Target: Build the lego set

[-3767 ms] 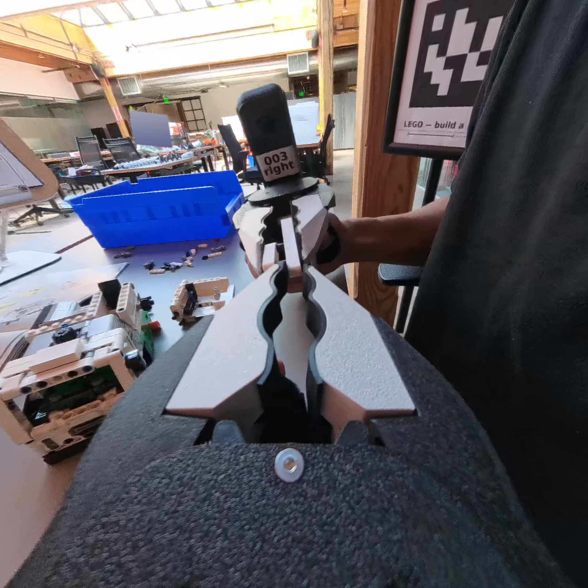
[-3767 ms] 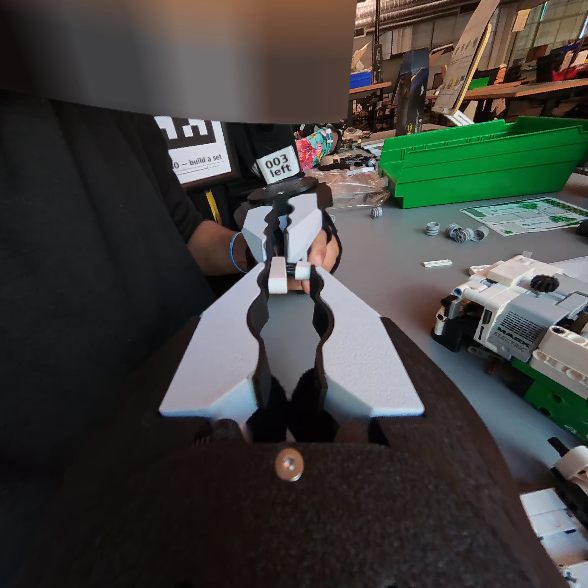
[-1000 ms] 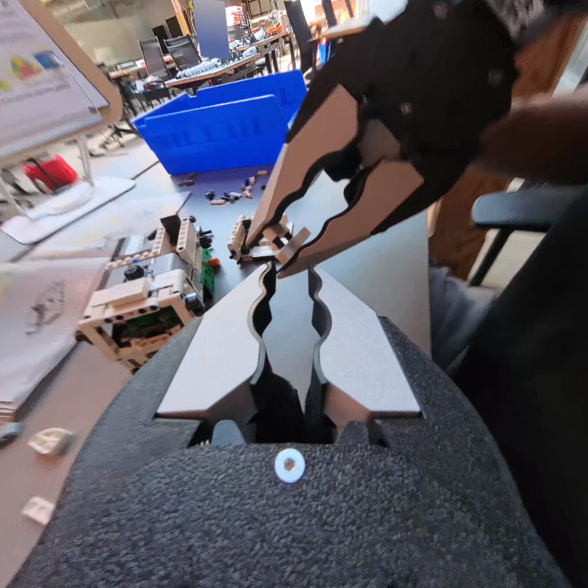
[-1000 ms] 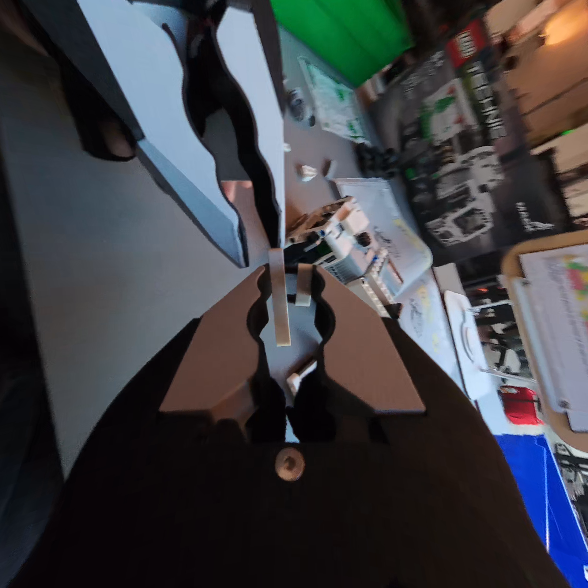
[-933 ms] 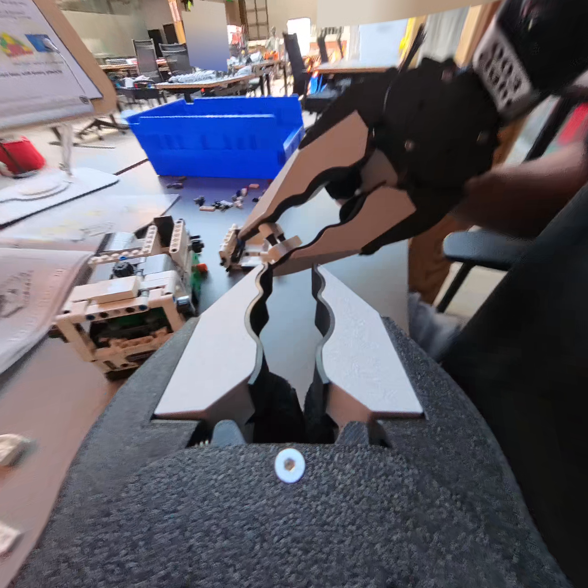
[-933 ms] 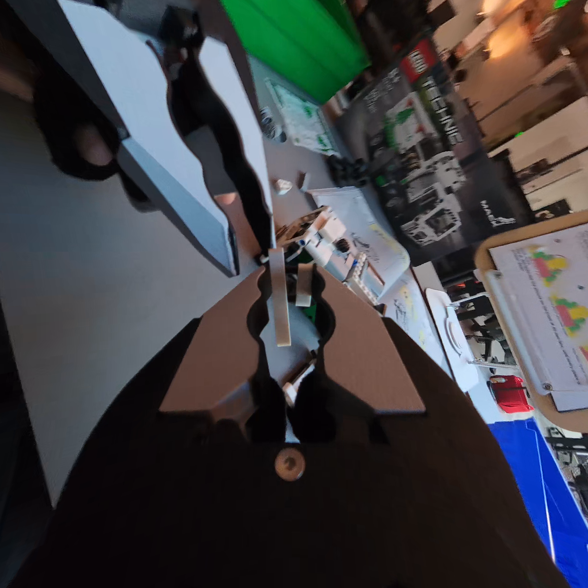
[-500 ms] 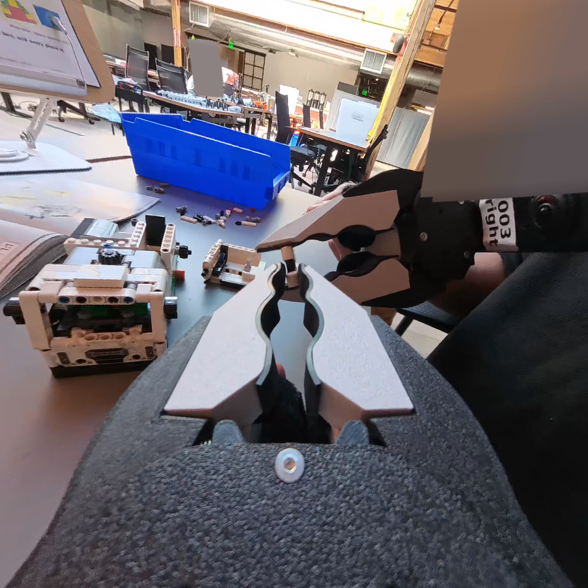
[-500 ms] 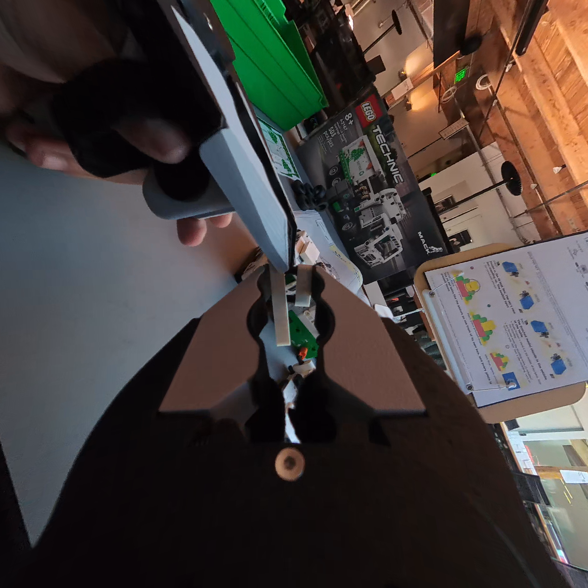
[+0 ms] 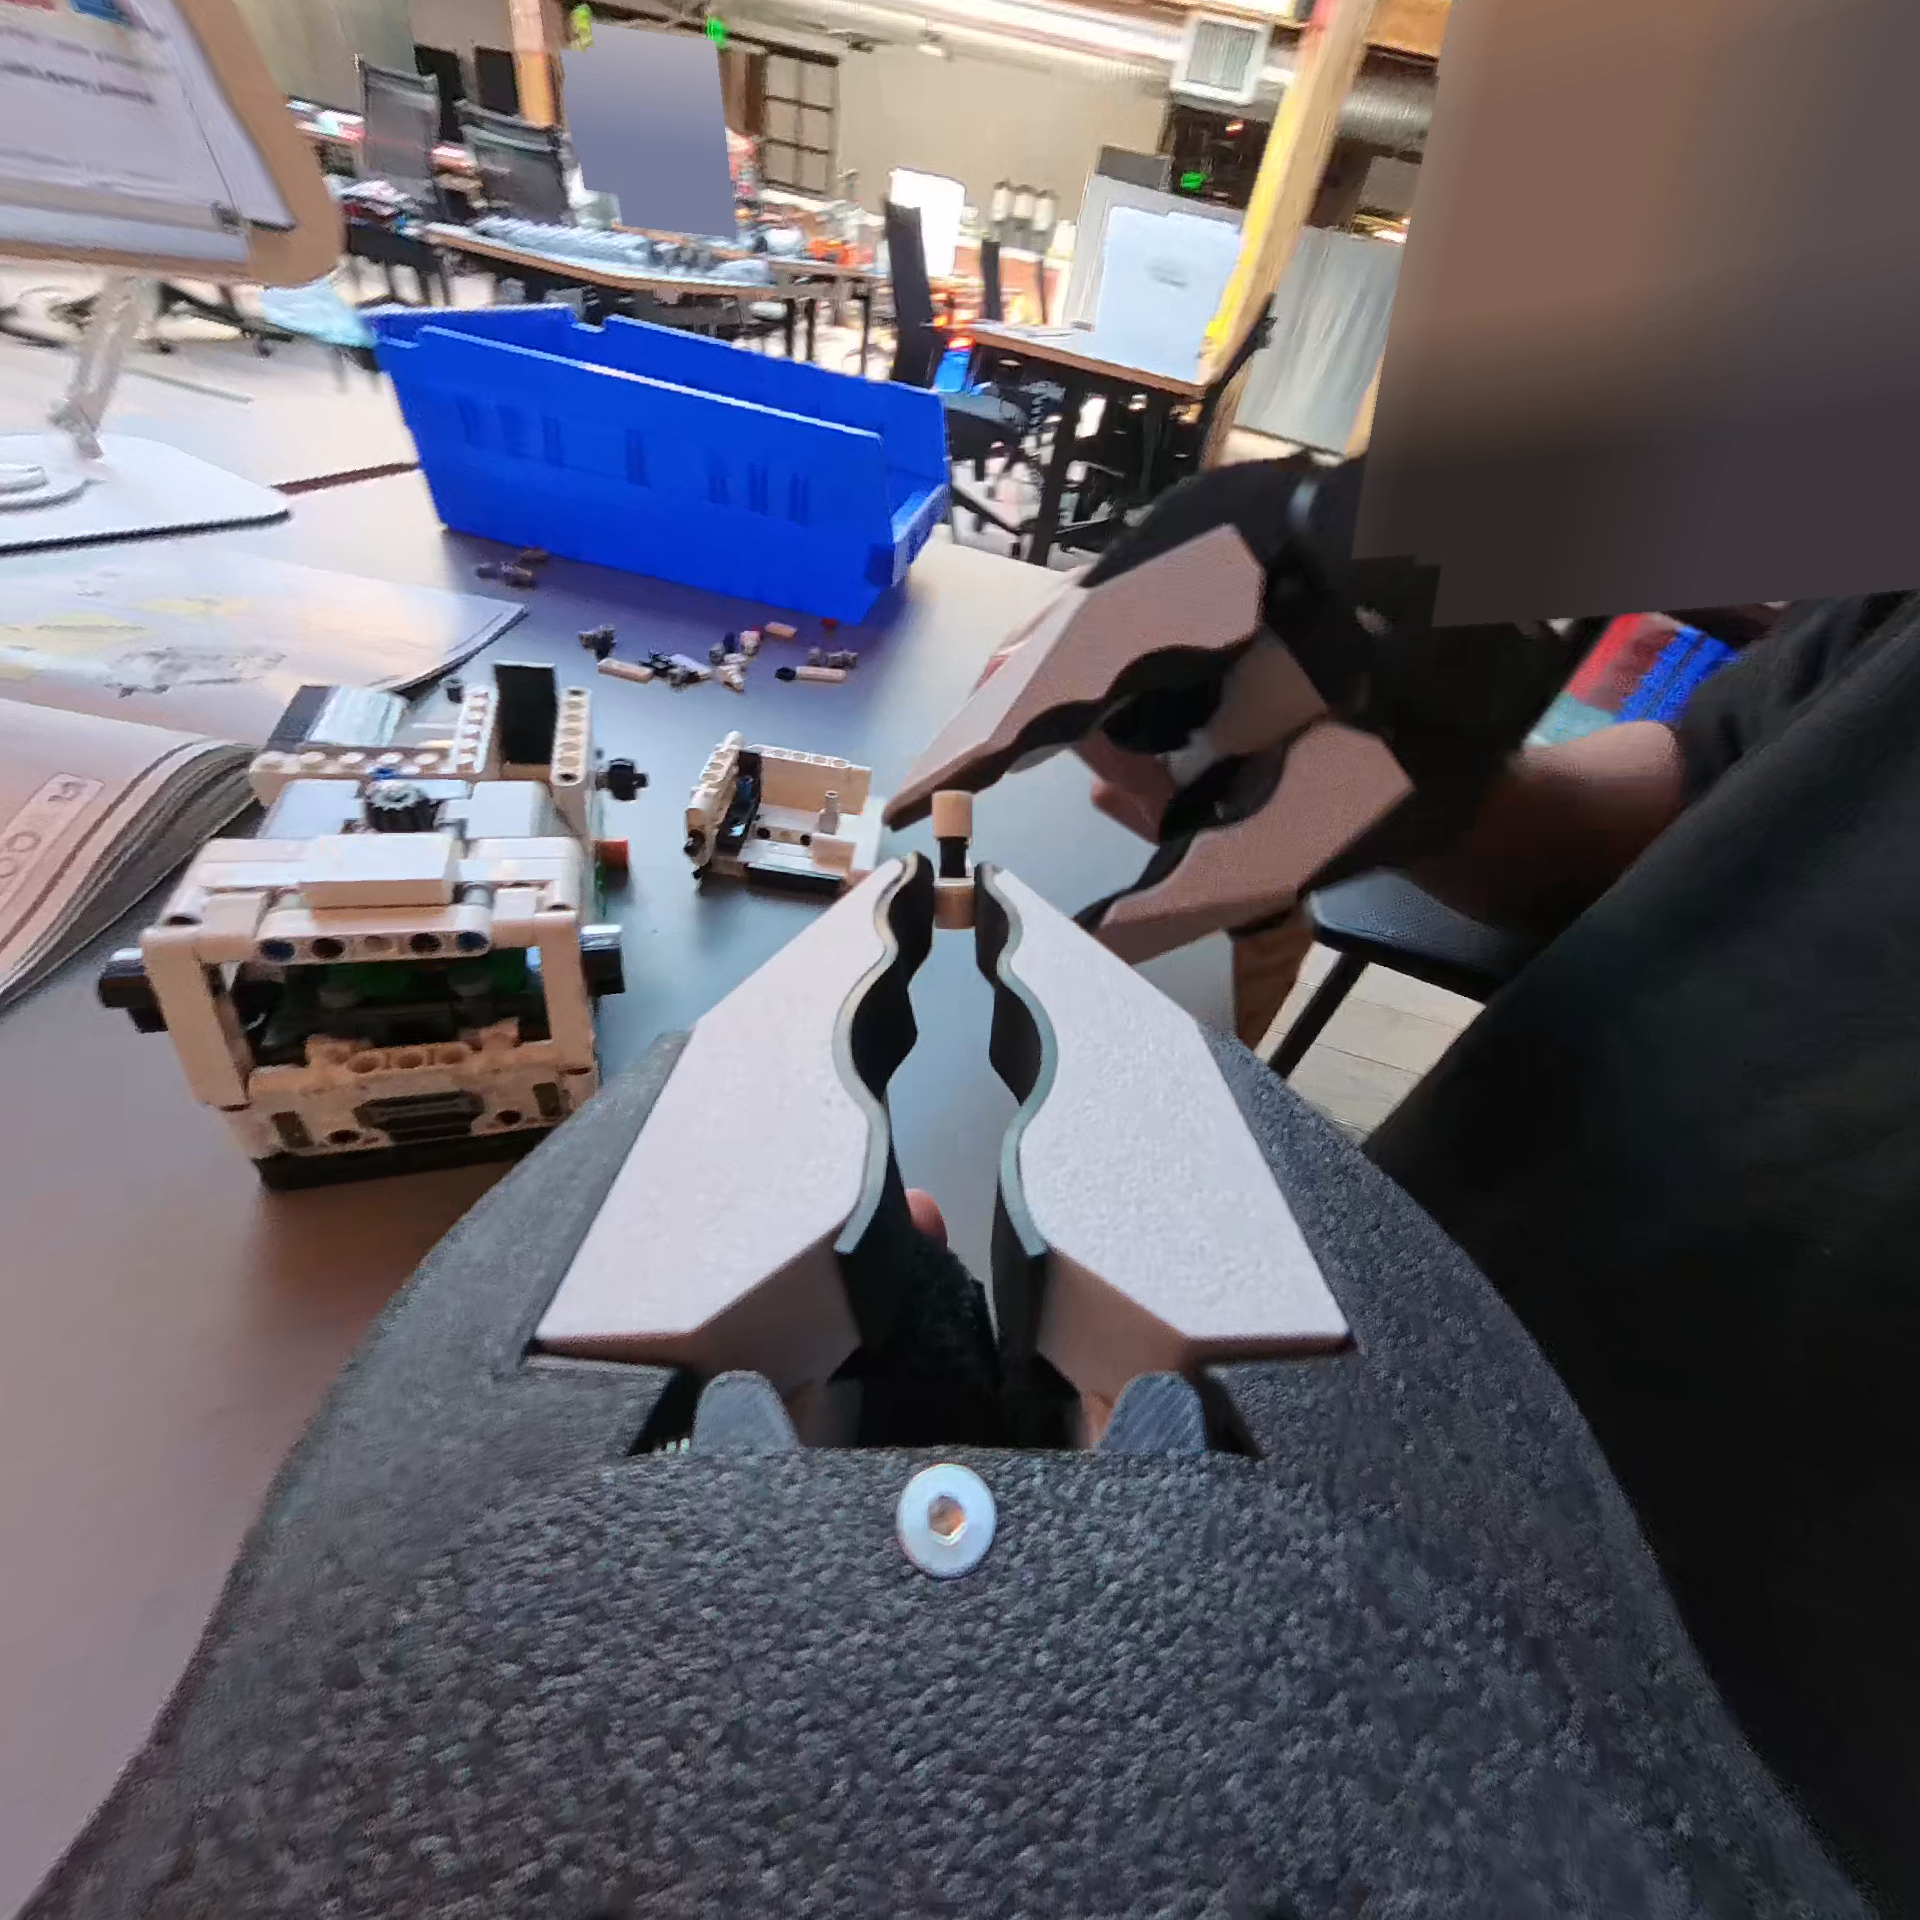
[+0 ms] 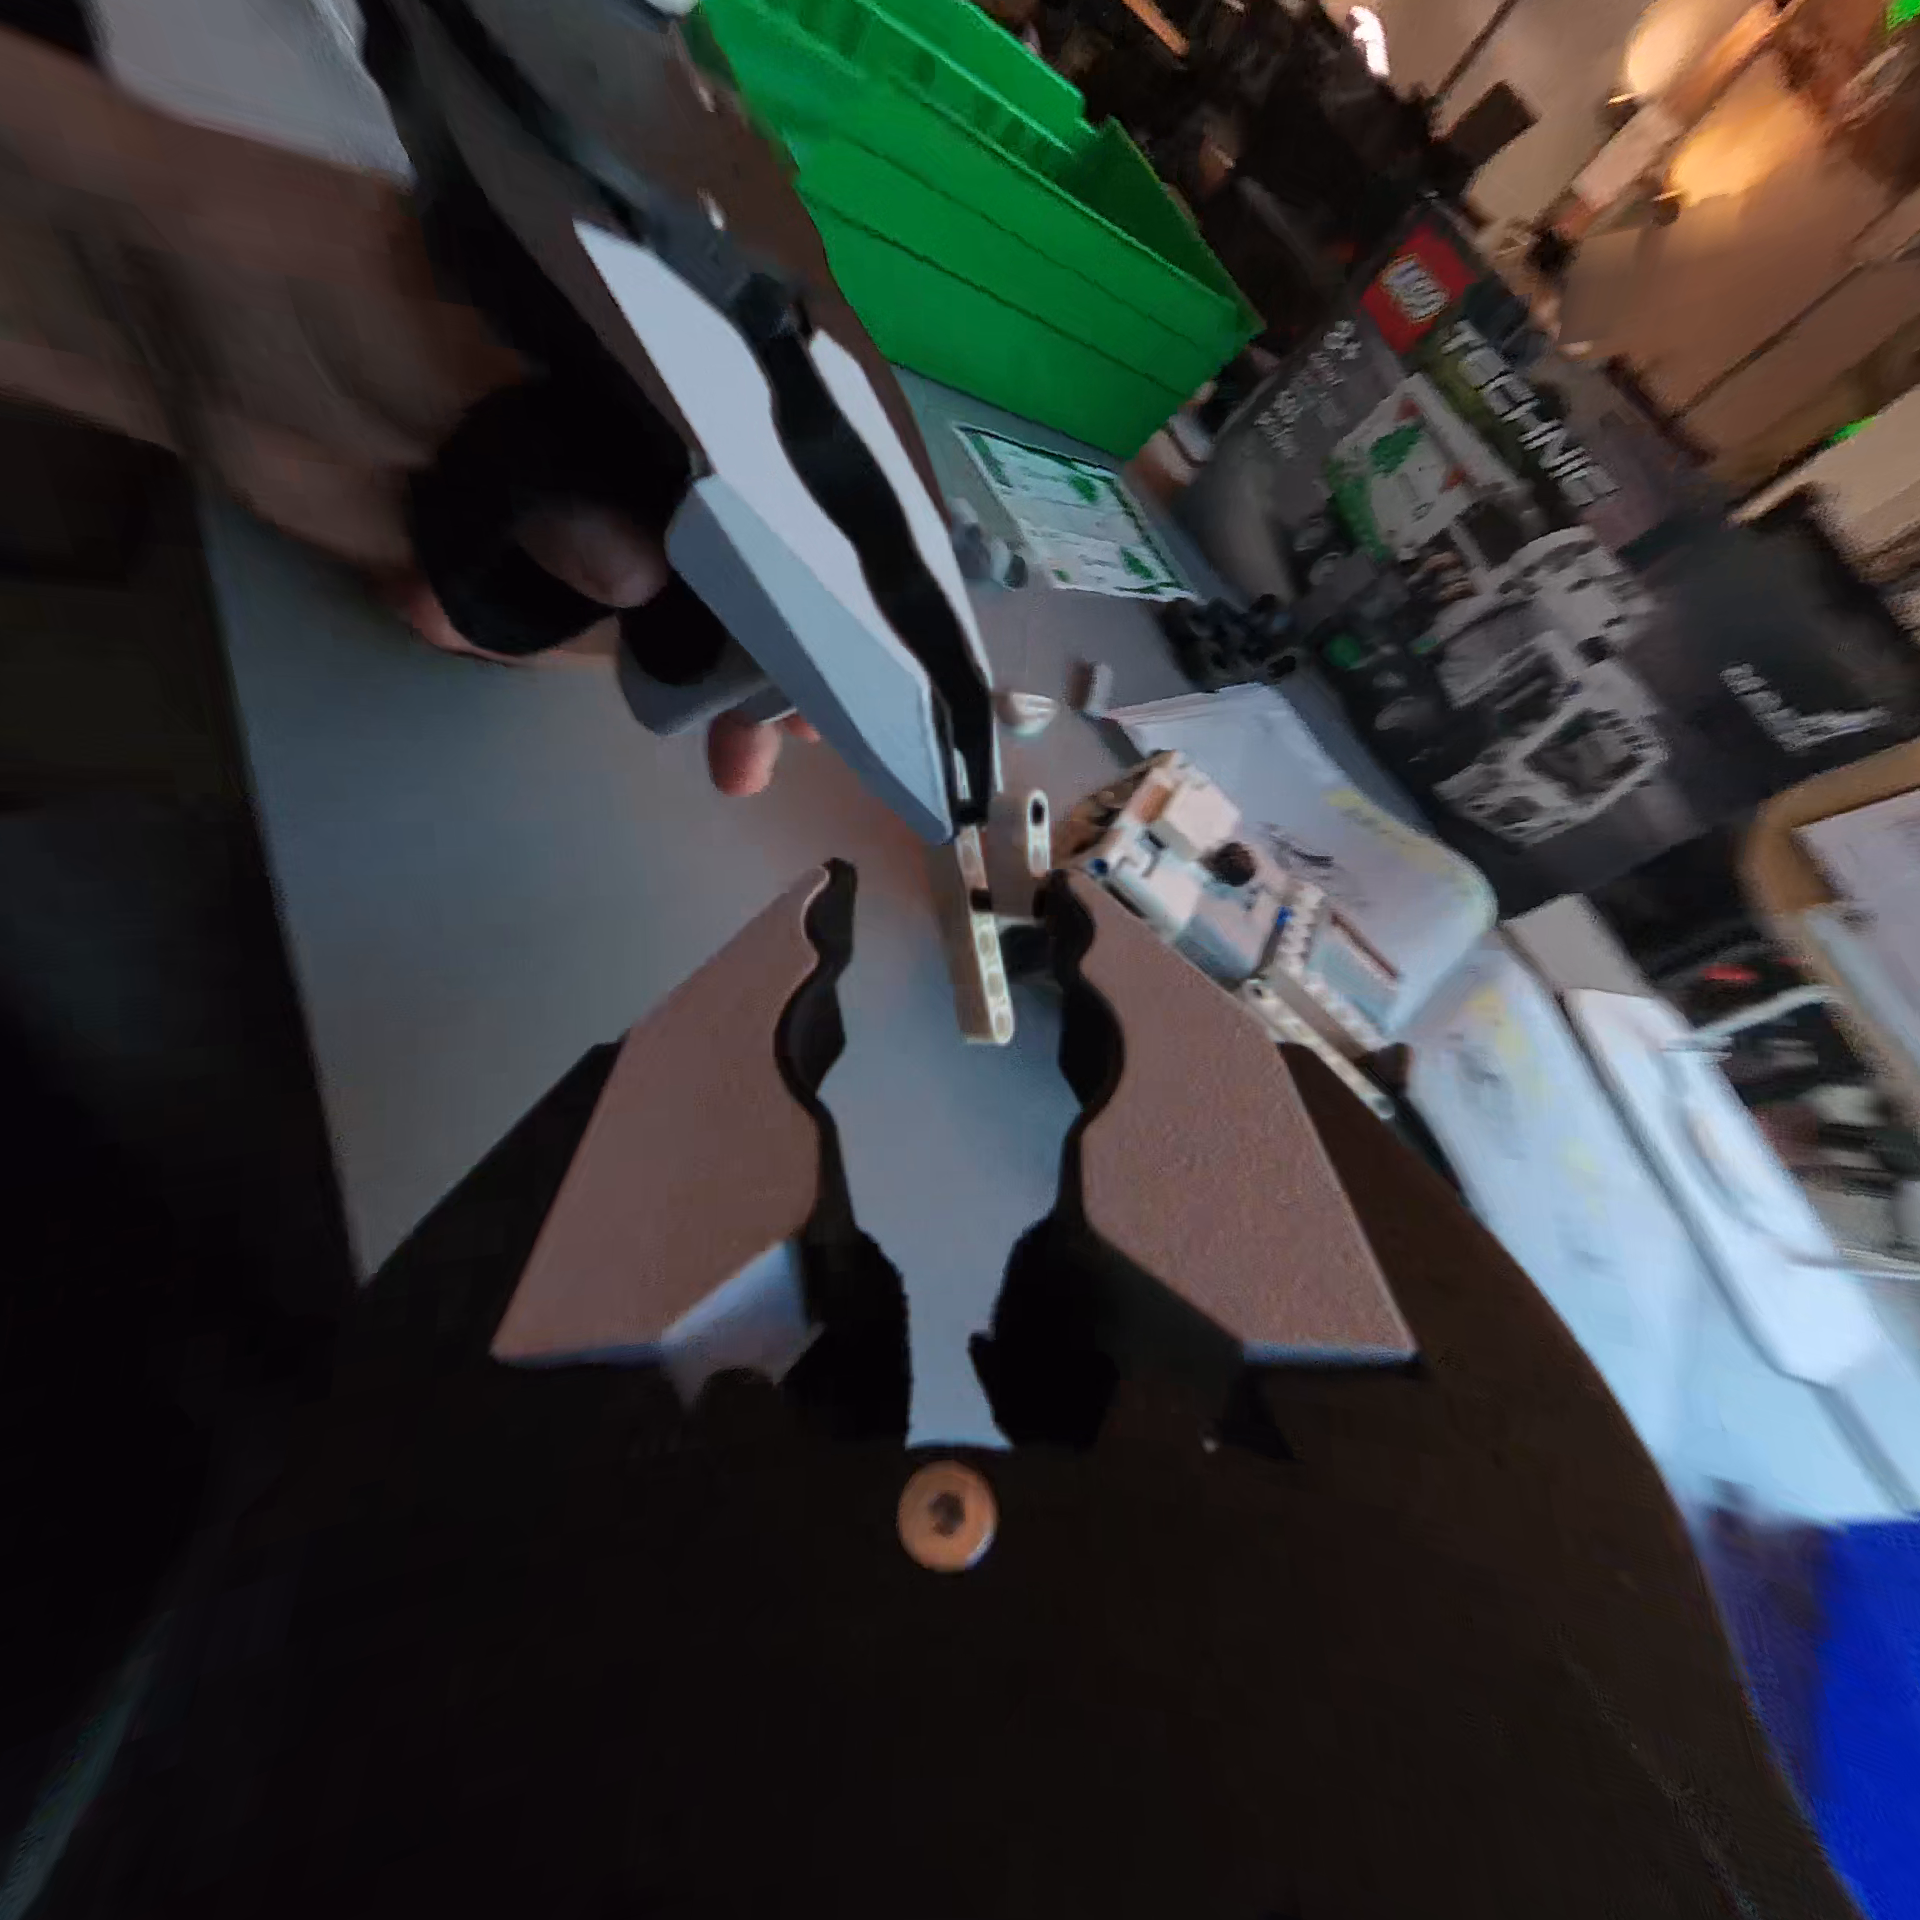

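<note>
My left gripper (image 9: pixel 948 883) is shut on a small tan lego piece (image 9: pixel 952 816) with a black pin, held above the table. In the right wrist view it is a tan holed beam (image 10: pixel 982 956) hanging from the left gripper's tips (image 10: pixel 961 816). My right gripper (image 10: pixel 945 894) is open and empty, with the beam in the gap between its tips, touching neither. Its fingers (image 9: pixel 1101 655) spread just right of the piece. The white truck model (image 9: pixel 384 987) stands on the table at left. A small sub-assembly (image 9: pixel 779 821) lies beyond the left fingertips.
A blue bin (image 9: pixel 675 468) stands at the back, with several loose small pieces (image 9: pixel 707 665) in front of it. An instruction booklet (image 9: pixel 83 810) lies at far left. Green bins (image 10: pixel 987 239) and the set's box (image 10: pixel 1507 582) stand at the table's other end.
The right gripper, which was shut on the beam piece, has opened and drawn back. The left gripper has closed on the piece and now holds it alone.
</note>
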The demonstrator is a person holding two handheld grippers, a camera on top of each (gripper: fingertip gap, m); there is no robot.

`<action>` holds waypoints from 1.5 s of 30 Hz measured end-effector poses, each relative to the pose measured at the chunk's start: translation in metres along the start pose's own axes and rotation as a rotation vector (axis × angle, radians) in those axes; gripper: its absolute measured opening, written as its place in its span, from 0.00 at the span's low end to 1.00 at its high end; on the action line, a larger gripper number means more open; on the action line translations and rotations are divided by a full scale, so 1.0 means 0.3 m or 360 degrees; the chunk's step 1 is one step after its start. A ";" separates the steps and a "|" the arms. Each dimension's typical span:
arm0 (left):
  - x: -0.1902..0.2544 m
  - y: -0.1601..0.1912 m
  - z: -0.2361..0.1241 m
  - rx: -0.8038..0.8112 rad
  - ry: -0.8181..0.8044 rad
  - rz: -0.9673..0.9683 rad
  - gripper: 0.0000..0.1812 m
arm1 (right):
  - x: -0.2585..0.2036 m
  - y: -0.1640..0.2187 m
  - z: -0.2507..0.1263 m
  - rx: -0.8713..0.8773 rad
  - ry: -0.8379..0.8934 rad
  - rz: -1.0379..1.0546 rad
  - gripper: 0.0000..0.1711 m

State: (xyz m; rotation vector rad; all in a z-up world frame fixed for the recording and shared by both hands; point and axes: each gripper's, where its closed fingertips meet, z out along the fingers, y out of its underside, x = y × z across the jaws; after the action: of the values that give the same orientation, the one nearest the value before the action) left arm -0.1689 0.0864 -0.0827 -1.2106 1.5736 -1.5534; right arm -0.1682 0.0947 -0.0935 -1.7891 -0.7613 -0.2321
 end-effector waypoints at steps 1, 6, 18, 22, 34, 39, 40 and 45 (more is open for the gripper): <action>0.013 -0.006 -0.007 0.0014 0.0051 0.0014 0.04 | -0.010 -0.009 -0.019 0.0062 -0.0133 0.0156 0.22; 0.050 0.001 -0.006 0.0006 0.0188 0.0011 0.04 | -0.026 -0.011 -0.078 0.0175 -0.0614 0.0591 0.11; 0.028 -0.047 -0.009 0.0179 0.0180 -0.0164 0.06 | -0.038 -0.064 -0.040 0.0524 -0.0966 0.1619 0.04; 0.021 -0.048 -0.009 0.0191 0.0175 -0.0220 0.05 | -0.037 -0.070 -0.027 0.0568 -0.0938 0.1720 0.04; 0.048 -0.031 -0.014 0.0148 0.0456 -0.0607 0.03 | 0.030 -0.091 -0.064 0.0612 -0.0981 0.1514 0.07; 0.048 -0.025 -0.011 0.0131 0.0469 -0.0654 0.03 | 0.023 -0.082 -0.063 0.0580 -0.0994 0.1504 0.03; 0.049 -0.026 -0.010 0.0132 0.0469 -0.0652 0.03 | 0.021 -0.081 -0.062 0.0579 -0.1003 0.1514 0.03; 0.043 -0.020 0.002 0.0107 0.0375 -0.0554 0.03 | 0.009 -0.074 -0.055 0.0574 -0.0963 0.1467 0.04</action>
State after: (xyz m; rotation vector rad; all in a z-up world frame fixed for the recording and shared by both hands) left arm -0.1724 0.0750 -0.0748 -1.3584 1.4944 -2.0175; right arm -0.1759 0.0845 -0.0690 -1.6779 -0.2748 1.0250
